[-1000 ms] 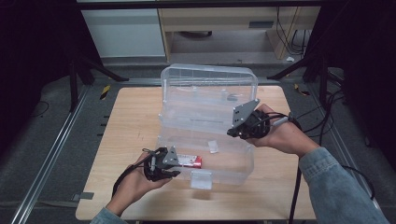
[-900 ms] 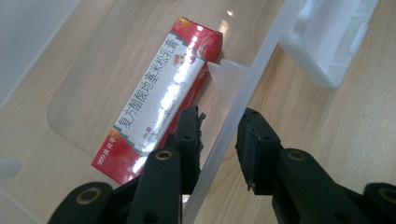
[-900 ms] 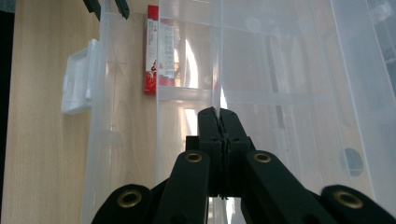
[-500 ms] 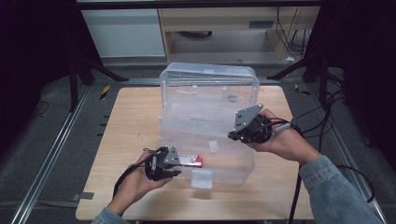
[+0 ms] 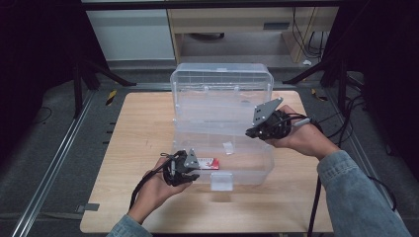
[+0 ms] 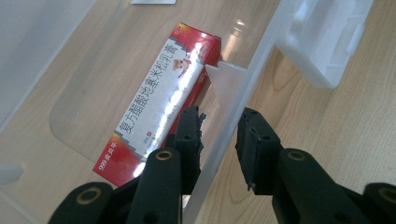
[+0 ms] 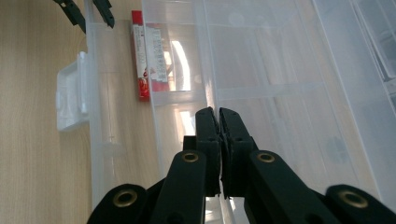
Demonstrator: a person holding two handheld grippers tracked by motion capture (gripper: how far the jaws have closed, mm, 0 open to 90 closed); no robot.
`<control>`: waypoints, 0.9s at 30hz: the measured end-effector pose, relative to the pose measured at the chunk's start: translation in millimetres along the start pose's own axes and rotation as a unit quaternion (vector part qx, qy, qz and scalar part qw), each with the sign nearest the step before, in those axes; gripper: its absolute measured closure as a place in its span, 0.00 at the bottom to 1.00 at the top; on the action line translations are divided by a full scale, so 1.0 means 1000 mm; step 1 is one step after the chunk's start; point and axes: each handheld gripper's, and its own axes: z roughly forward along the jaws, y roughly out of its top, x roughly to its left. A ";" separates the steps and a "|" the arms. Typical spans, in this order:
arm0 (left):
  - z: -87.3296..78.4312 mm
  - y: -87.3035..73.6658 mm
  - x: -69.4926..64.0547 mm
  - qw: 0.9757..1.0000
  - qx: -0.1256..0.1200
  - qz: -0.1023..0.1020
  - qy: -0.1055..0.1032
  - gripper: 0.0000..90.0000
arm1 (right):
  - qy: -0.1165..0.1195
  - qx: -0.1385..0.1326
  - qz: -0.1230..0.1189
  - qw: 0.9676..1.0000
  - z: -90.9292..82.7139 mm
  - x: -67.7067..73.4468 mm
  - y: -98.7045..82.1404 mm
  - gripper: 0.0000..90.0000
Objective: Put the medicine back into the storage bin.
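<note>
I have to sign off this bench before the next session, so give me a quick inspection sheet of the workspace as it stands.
Surface: wooden table, bare around the box.
Job's things: clear plastic storage box with lid raised; red and white carton lies flat inside, near the front wall.
Clutter: nothing seen.
Grippers: left gripper clamps the box's front wall, one jaw inside, one outside; right gripper is shut with nothing in it, above the box's interior.
Cables: black cables trail off the table's right edge.
Surroundings: dark floor, metal rail at left, cabinet behind.
</note>
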 end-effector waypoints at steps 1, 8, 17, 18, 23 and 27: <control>0.000 0.000 0.000 1.000 -0.002 0.000 0.000 0.78 | 0.001 -0.002 -0.004 1.000 0.000 0.001 -0.001 0.98; 0.000 -0.001 0.001 1.000 -0.005 0.007 -0.003 0.78 | 0.012 -0.006 -0.005 1.000 -0.001 0.009 -0.007 0.99; -0.001 -0.005 0.001 1.000 -0.020 0.020 -0.001 0.75 | 0.017 -0.011 -0.003 1.000 -0.001 0.014 -0.010 0.98; -0.001 -0.005 0.001 1.000 -0.020 0.020 -0.001 0.70 | 0.017 -0.011 -0.003 1.000 -0.001 0.014 -0.010 0.98; -0.020 -0.009 0.008 0.998 -0.061 0.003 -0.017 0.59 | 0.017 -0.012 0.000 1.000 -0.001 0.013 -0.011 0.98; -0.038 -0.012 0.009 0.995 -0.097 -0.014 -0.035 0.57 | 0.017 -0.012 0.000 1.000 -0.001 0.013 -0.010 0.98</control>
